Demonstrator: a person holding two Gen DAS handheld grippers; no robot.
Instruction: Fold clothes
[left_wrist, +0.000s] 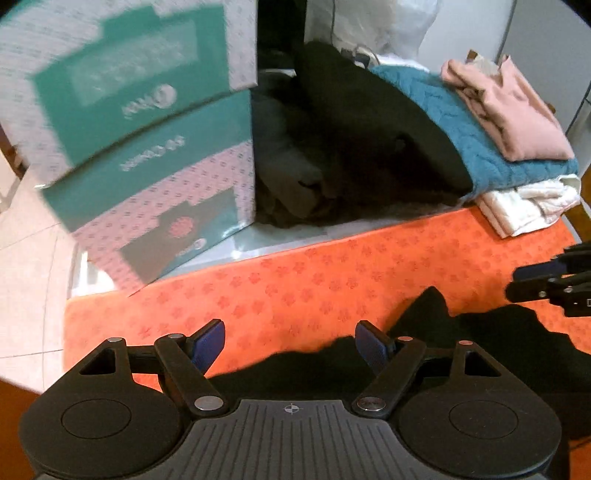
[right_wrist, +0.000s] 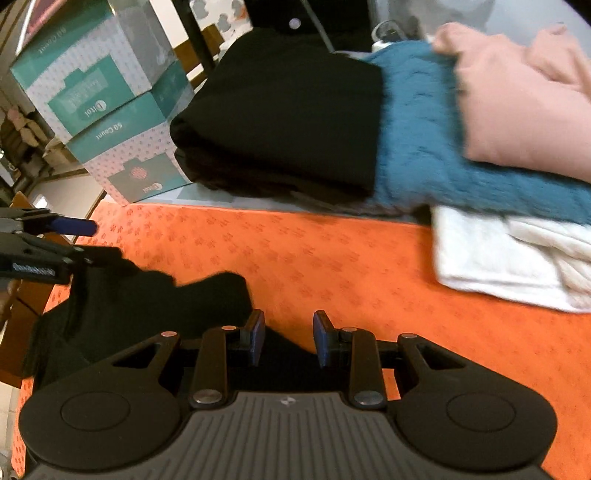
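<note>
Black garment (left_wrist: 461, 354), crumpled with no fold lines visible, lies on the orange floral cloth (left_wrist: 314, 280) at the desk's near edge, long axis running roughly along that edge. Left tongs (left_wrist: 290, 345) spread wide above its left part; right tongs (right_wrist: 289, 338) parted more narrowly over its right end; neither clamps cloth. Far edge: folded black (right_wrist: 280, 107), teal (right_wrist: 417, 147), pink (right_wrist: 517, 110) and white (right_wrist: 498, 254) items; two stacked teal boxes (left_wrist: 147, 147), contents hidden.

Open orange cloth (right_wrist: 332, 258) spans the bench middle. Stacked tissue boxes (left_wrist: 147, 147) block the far left; folded black garments (right_wrist: 288, 110) and a teal-pink-white clothes pile (right_wrist: 480, 166) wall the rear and right.
</note>
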